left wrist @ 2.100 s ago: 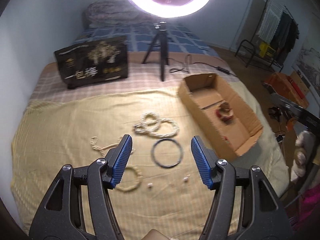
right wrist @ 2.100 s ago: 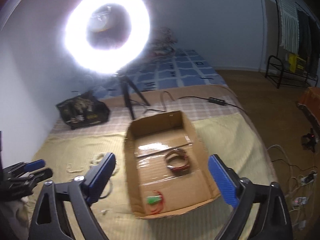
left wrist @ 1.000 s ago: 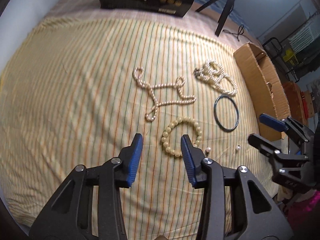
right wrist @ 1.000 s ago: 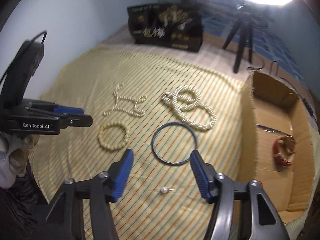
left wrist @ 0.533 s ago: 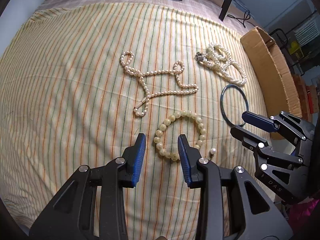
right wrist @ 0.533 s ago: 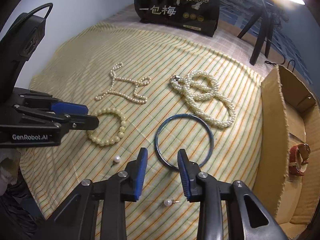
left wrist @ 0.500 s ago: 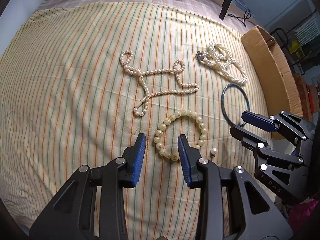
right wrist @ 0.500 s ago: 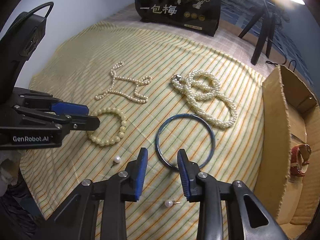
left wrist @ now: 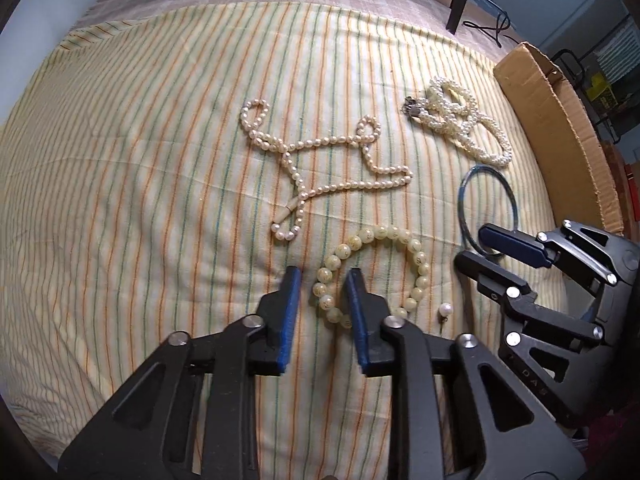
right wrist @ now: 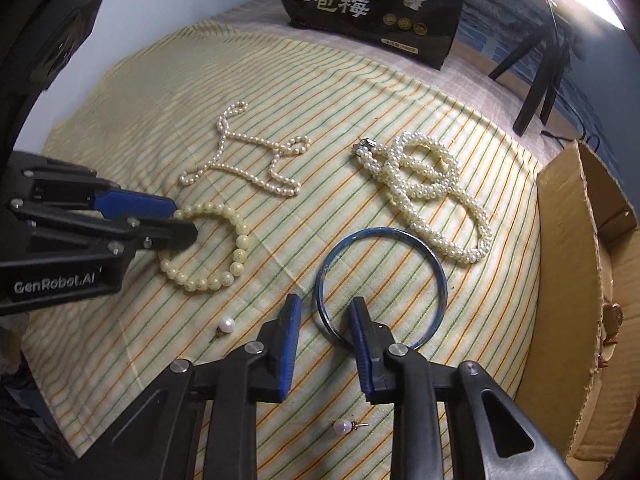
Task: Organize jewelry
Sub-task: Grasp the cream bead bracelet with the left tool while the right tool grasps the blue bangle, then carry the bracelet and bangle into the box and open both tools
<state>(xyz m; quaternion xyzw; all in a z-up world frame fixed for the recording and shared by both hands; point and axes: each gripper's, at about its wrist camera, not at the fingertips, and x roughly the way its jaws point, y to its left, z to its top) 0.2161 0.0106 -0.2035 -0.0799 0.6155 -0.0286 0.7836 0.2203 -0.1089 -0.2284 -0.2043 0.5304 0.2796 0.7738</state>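
Observation:
A cream bead bracelet (left wrist: 400, 240) lies on the striped cloth; my left gripper (left wrist: 323, 276) is open and straddles its near-left arc. It also shows in the right wrist view (right wrist: 240, 244). A thin blue bangle (right wrist: 424, 252) lies flat; my right gripper (right wrist: 323, 306) is open and straddles its near-left rim. The bangle shows in the left wrist view (left wrist: 464, 192) too. A thin pearl necklace (left wrist: 320, 148) and a thick twisted pearl necklace (right wrist: 428, 188) lie farther back. Two loose pearl earrings (right wrist: 226, 325) lie near the front.
An open cardboard box (right wrist: 568, 240) stands at the right edge of the bed with a red-brown bracelet (right wrist: 610, 316) inside. A black printed bag (right wrist: 376, 4) and a tripod (right wrist: 540, 64) stand at the back. The striped cloth (left wrist: 120, 160) covers the bed.
Both grippers have come lower and closer. The left one now has the bead bracelet's arc between its fingers, the right one the bangle's rim. Both jaws have narrowed since a second ago.

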